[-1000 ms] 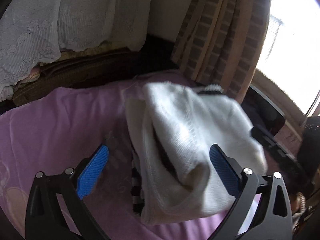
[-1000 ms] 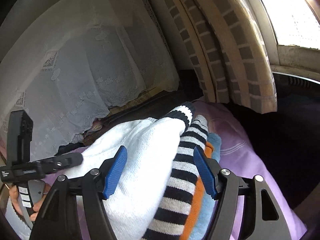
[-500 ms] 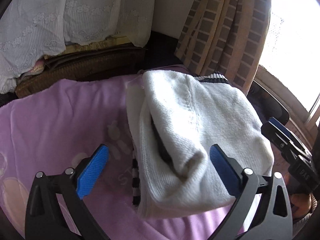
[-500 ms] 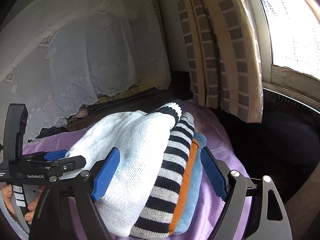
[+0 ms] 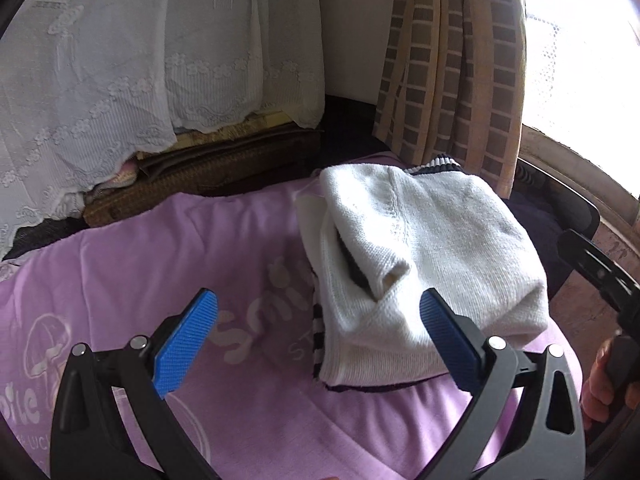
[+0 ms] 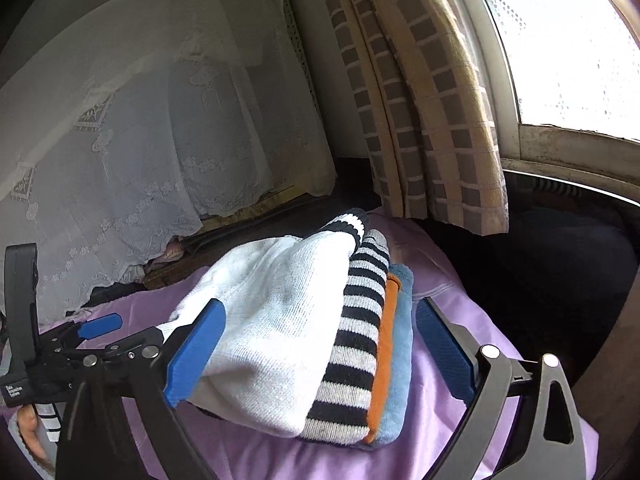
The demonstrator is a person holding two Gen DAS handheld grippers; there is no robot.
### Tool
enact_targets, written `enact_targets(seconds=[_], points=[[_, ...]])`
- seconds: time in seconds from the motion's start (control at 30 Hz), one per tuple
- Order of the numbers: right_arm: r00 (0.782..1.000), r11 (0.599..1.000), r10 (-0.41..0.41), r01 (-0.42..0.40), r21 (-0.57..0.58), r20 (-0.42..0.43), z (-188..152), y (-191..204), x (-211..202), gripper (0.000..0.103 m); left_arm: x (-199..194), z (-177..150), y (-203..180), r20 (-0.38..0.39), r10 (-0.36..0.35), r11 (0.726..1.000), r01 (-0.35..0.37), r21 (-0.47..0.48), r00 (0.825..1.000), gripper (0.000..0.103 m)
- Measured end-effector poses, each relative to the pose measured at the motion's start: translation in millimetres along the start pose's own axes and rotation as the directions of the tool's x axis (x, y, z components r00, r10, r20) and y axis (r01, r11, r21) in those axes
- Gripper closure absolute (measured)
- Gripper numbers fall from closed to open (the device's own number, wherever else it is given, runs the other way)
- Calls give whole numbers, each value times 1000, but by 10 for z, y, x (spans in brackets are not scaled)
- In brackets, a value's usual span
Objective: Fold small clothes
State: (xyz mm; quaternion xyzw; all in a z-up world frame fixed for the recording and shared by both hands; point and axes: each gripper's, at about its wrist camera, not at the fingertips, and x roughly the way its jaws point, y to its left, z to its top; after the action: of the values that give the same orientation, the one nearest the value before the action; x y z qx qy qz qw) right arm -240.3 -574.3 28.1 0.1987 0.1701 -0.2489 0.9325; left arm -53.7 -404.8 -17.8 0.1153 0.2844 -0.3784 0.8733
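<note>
A folded white knit sweater [image 5: 424, 252] tops a stack of folded clothes on a purple cloth [image 5: 160, 264]. In the right wrist view the white sweater [image 6: 280, 312] lies on a black-and-white striped garment [image 6: 356, 344], an orange one [image 6: 384, 356] and a light blue one [image 6: 400, 360]. My left gripper [image 5: 320, 336] is open and empty, just in front of the stack's near left corner. My right gripper [image 6: 320, 356] is open and empty, its jaws spread on either side of the stack's near end. The left gripper also shows in the right wrist view [image 6: 100, 326].
White lace drapery [image 5: 140, 60] covers furniture behind the purple cloth, with brown bedding [image 5: 208, 168] under it. A checked tan curtain [image 5: 452, 64] hangs at the back right beside a bright window [image 6: 568, 40]. A dark gap [image 6: 540, 264] lies right of the stack.
Both grippers have drawn back from the stack. The white sweater has settled flat on the pile. The jaws stay open.
</note>
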Motion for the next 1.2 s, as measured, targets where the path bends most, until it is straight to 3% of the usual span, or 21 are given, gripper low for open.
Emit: enact_targets(seconds=[0.13,0.53,0.7,0.83,0.93,1.03,1.2], points=[[998,998,-59,59,-17,3,-193,192,-199,4,-107,-98,-17,11,19,1000,-19,6,1000,4],[999,993,-42,41,-107,0,-358,572,-592,4,-428,-412,-40,35,113,993,-114,37,993,4],[987,984,-159,161,-72,29,-349,662,-659,4,-564,-461,13,61,116,993,-117,12,991,4],[994,994,-112,112,8,-3,-273,717,-641,4,-635,-470,44,84,122,992,-122,-8,989,4],[983,983,-183,183,18,-22,-133,813,-598,4,-672,-469,68,86,130,991,-129,-15,988,4],[972,972,-229,232,-48,54,23,994,-712,4,-696,-458,81,87,149,989,-149,-10,985,4],[926,917,-354,371,-148,132,-26,1258,-699,4,-671,-440,133,79,156,988,-155,-27,985,4]])
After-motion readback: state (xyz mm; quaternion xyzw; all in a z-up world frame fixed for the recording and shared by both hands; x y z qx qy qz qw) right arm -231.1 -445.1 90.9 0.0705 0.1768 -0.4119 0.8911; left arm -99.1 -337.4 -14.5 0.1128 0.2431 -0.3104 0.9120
